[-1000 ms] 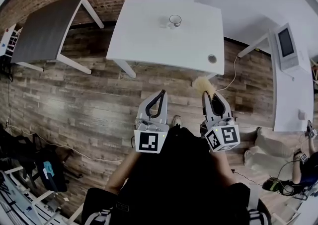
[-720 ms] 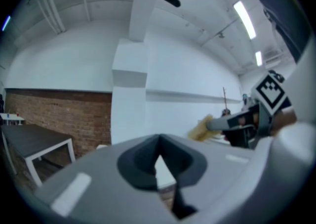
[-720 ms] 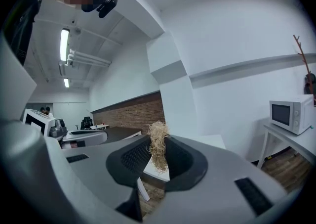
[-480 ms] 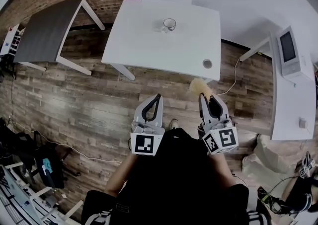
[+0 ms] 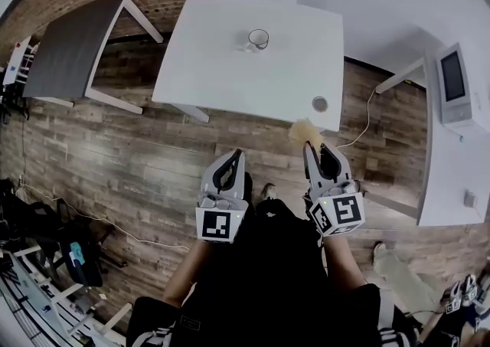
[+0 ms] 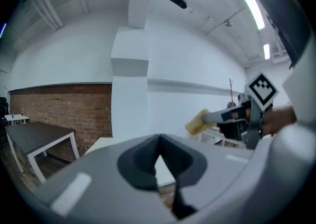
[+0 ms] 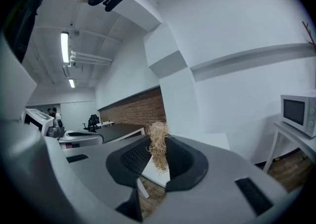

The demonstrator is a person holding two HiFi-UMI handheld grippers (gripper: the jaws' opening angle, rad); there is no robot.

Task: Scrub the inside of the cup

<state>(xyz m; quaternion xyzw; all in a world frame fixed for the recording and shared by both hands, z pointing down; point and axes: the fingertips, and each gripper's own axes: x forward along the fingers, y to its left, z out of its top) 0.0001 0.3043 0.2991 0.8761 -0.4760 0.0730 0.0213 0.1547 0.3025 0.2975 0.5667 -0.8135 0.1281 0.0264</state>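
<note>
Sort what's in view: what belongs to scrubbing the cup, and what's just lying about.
For the job:
- cup, standing on the white table
- scrubber, pinched in the right claw
- left claw, shut and empty

Lying about:
- dark table
- microwave
- small round disc near the white table's edge

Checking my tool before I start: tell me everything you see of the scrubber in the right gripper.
The scrubber is a tan wad of coarse, straw-like fibres with frayed edges. The right gripper's jaws pinch it, its tip poking past them. Nothing else touches it; the head view shows it by the table's edge.
</note>
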